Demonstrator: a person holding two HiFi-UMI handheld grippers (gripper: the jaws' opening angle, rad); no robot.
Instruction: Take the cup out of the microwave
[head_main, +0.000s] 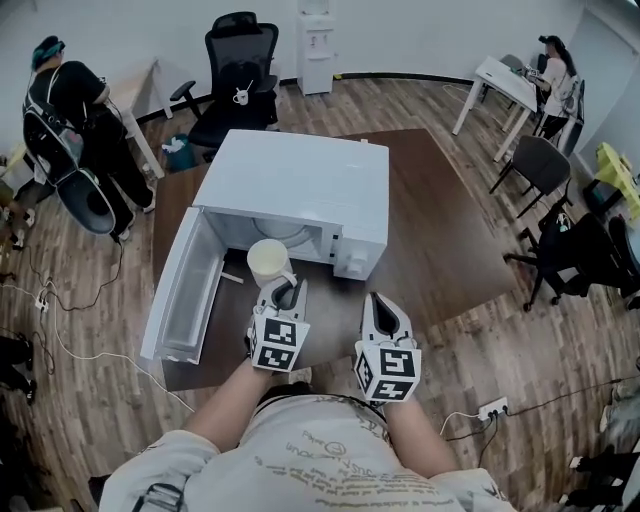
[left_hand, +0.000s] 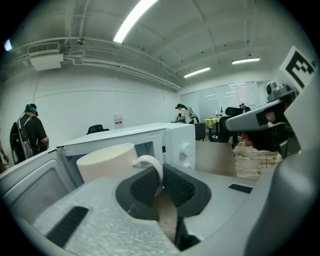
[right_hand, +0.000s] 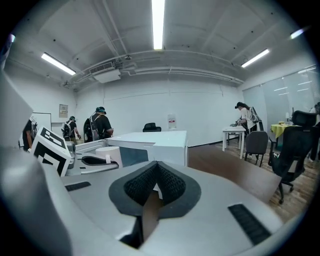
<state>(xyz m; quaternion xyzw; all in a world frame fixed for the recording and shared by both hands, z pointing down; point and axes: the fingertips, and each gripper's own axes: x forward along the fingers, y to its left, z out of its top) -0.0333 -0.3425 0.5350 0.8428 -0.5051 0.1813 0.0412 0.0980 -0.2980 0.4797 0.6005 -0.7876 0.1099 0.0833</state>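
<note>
- Holding the right gripper (head_main: 385, 312) just in front of the microwave (head_main: 300, 180), below its control knobs, jaws pressing together on nothing.
- Pinching the cup handle (left_hand: 152, 167) in the left gripper (head_main: 288, 293), the arm nearer the microwave's mouth, pads gripping the loop from both sides.
- Carrying the cream cup (head_main: 268, 262) upright at the microwave's open mouth, just beyond the left jaw tips, handle pointing back at the person.
- Judging the cup as roughly over the front sill, so calling for a straight pull away from the microwave, beside the open door (head_main: 185, 290) on its left.
</note>
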